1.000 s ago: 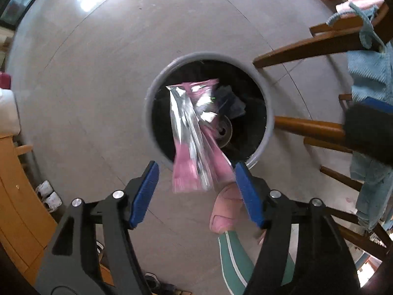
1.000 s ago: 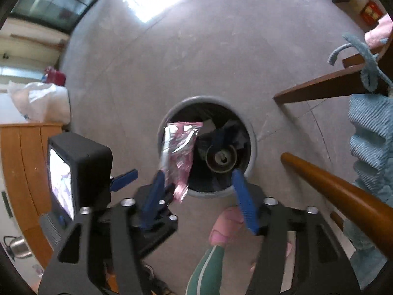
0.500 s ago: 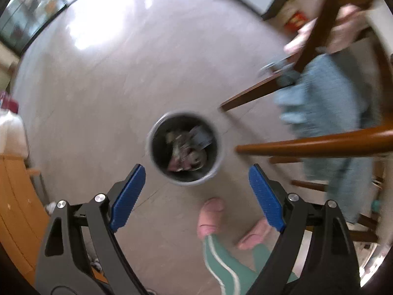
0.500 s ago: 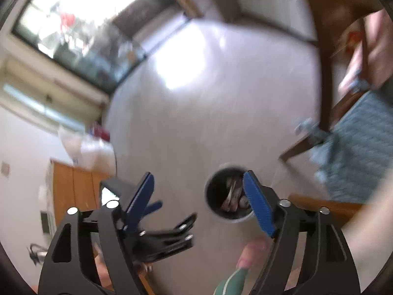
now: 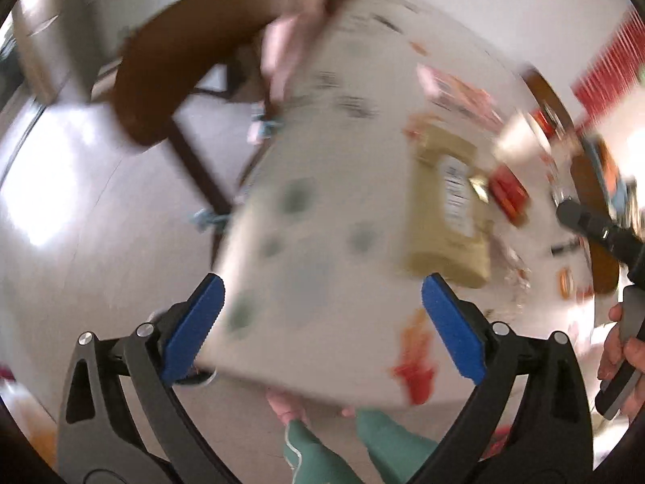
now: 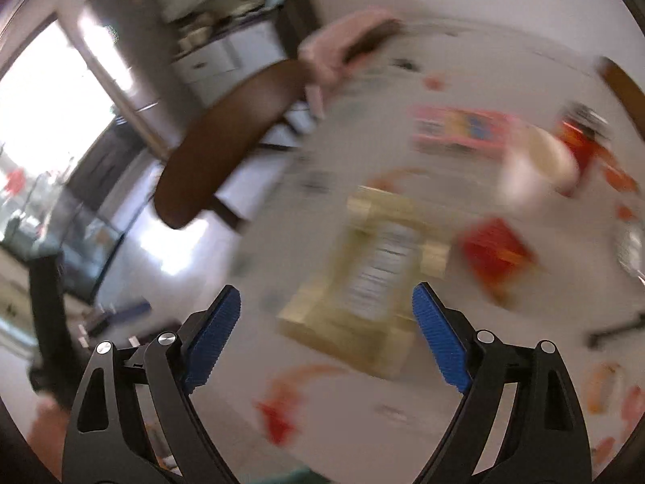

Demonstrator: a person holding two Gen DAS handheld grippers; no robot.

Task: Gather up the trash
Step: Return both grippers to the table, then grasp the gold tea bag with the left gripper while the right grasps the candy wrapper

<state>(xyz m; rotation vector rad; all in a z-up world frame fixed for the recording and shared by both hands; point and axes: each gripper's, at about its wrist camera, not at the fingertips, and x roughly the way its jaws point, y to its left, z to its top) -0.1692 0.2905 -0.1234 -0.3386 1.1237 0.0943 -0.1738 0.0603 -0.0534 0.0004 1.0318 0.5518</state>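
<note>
Both views are motion-blurred. A gold packet (image 5: 447, 209) with a white label lies on the white patterned table (image 5: 318, 92). A red packet (image 5: 508, 193) lies just right of it, and a pink packet (image 5: 459, 88) farther back. My left gripper (image 5: 322, 286) hangs above the table's near edge, jaws opening wide, with nothing between them. In the right wrist view my right gripper (image 6: 326, 294) hovers over the gold packet (image 6: 375, 274), jaws opening and empty, clear of the packet. The red packet (image 6: 496, 254) lies to its right. The bin is out of view.
A brown wooden chair (image 6: 229, 141) with pink cloth (image 6: 342, 48) stands at the table's far left. A white cup (image 6: 540, 165) and small red-orange scraps (image 6: 278, 415) sit on the table (image 6: 403, 415). A hand (image 5: 621, 347) grips the other tool at the right edge. Green trouser legs (image 5: 314, 455) show below.
The pink-and-silver wrapper dropped into the bin. Both grippers then rose and swung from the bin on the floor up to the table, rolling as they went, and their jaws spread wider.
</note>
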